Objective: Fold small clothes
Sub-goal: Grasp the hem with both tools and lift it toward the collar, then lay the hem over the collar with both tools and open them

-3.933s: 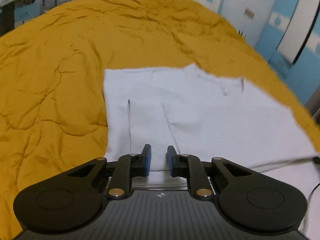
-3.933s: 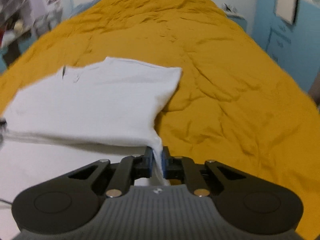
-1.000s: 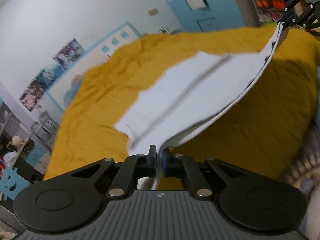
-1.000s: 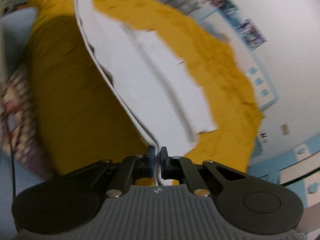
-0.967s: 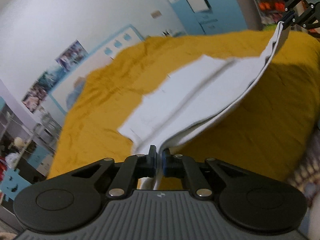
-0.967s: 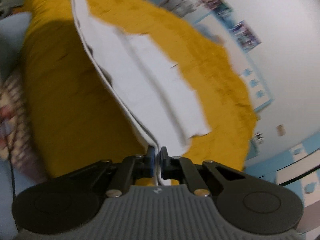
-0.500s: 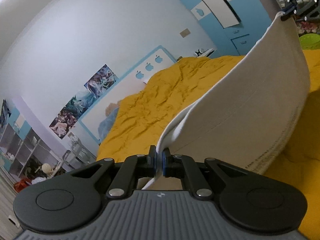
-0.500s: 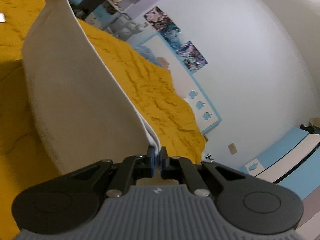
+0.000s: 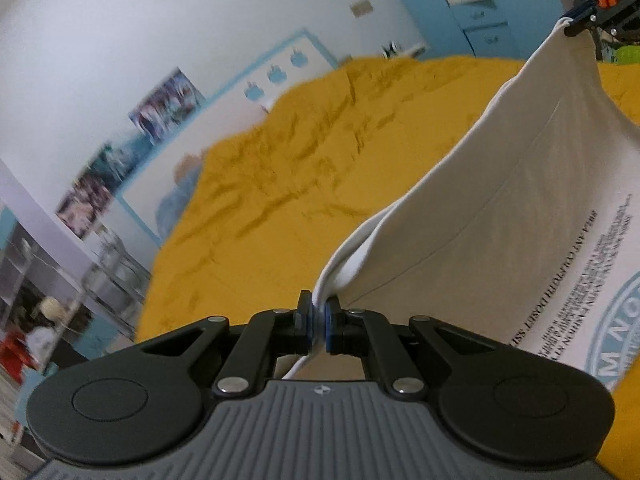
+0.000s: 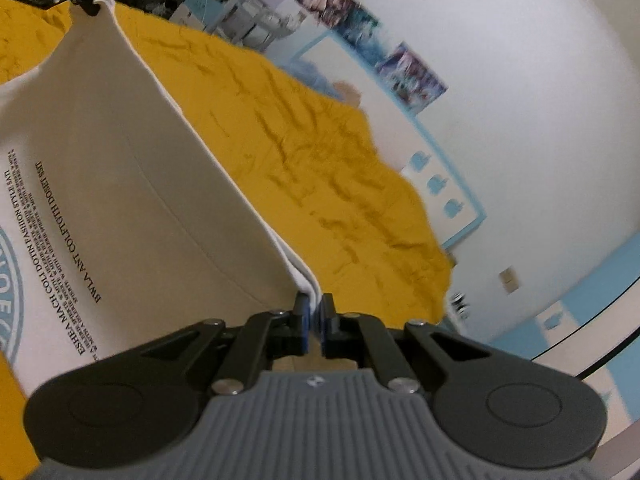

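Note:
A folded white T-shirt (image 9: 520,216) with black lettering and a pale blue round print hangs stretched in the air above the mustard quilt (image 9: 280,184). My left gripper (image 9: 317,320) is shut on one corner of its top edge. My right gripper (image 10: 314,316) is shut on the other corner. In the left wrist view the right gripper (image 9: 576,26) shows at the upper right, pinching the shirt's far corner. In the right wrist view the left gripper (image 10: 86,0) shows at the upper left on the T-shirt (image 10: 120,184). The shirt's lower part runs out of frame.
The mustard quilt (image 10: 340,168) covers a wide bed under the shirt. A white wall with posters (image 9: 160,108) and a blue-framed headboard (image 10: 440,184) lies beyond. Shelves with clutter (image 9: 48,300) stand by the bed's side, blue cabinets (image 9: 472,8) at the other.
Both grippers have carried the shirt up off the quilt and across the bed. One second ago it still draped on the quilt; now it hangs taut with its printed face showing.

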Demonstrator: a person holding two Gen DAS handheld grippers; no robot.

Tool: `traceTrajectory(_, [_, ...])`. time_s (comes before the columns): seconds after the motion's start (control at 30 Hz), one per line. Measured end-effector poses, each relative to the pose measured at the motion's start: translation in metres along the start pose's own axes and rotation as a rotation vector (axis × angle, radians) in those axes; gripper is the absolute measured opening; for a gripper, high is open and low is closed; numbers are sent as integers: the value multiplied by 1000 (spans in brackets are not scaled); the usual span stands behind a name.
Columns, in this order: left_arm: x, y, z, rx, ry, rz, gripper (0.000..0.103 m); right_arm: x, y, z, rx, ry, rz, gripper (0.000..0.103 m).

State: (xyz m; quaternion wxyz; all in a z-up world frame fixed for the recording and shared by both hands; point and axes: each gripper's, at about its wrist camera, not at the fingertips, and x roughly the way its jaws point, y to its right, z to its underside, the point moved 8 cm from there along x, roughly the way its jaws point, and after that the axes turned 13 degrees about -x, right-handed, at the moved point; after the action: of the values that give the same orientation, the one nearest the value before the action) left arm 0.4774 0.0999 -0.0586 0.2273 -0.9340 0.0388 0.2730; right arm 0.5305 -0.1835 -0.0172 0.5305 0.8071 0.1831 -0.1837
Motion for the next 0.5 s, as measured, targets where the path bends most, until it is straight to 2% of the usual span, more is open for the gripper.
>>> traceTrajectory(0.03, [14,2,6,-8,-18,7,5,19,-6,3,9,-11,-15,0])
traceTrajectory(0.07, [27,5,12,-13,-37,14,5,55,-18,9,32,-31,-49,0])
traceTrajectory(0.1, [40,7,18,-19,-56,20,5,55,-18,9,32,-31,-49,0])
traceTrajectory(0.2, [75,11,36,-42,-110,38,5,116,-46,20,68,-68,-93,0])
traceTrajectory(0.4, [121,18,60,-87,-169,52,6,191,-74,32,127,-121,-134,0])
traceTrajectory(0.43, [126,19,62,-93,-177,51,7,191,-74,32,127,-121,-134,0])
traceTrajectory(0.5, [131,19,66,-109,-183,45,17,219,-83,36,169,-145,-148,0])
